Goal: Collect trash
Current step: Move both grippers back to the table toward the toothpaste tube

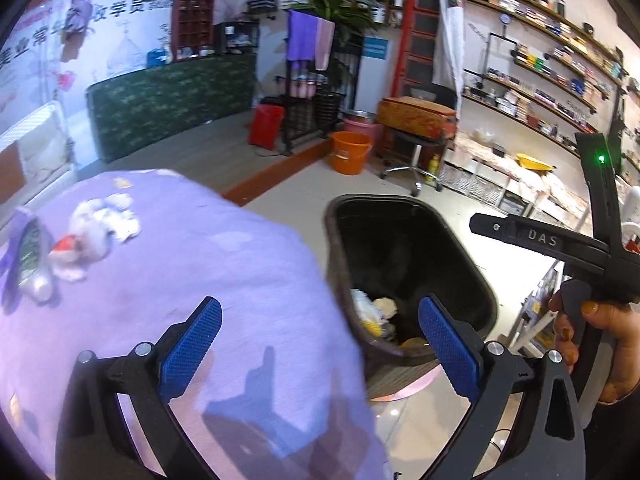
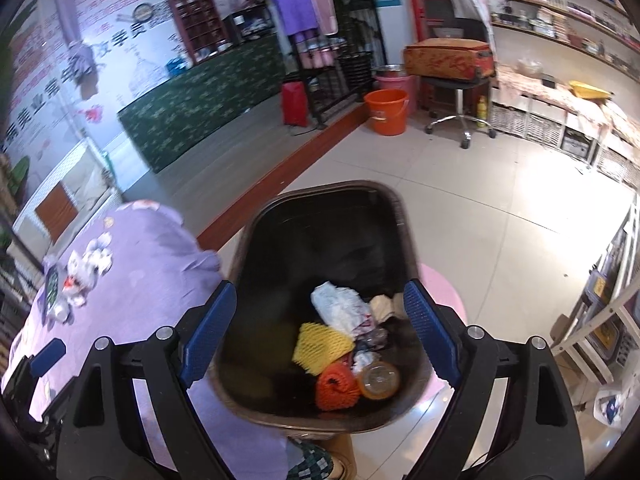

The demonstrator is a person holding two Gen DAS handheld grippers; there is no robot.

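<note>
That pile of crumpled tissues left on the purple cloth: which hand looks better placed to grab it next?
Probably the left. Its open fingers hang over the purple cloth, with the crumpled tissues ahead of them. The right gripper, also empty, sits over the trash bin, farther from the pile.

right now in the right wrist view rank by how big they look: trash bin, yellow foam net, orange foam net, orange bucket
1. trash bin
2. yellow foam net
3. orange foam net and orange bucket: look alike, unranked; the bucket stands much farther from the camera.
</note>
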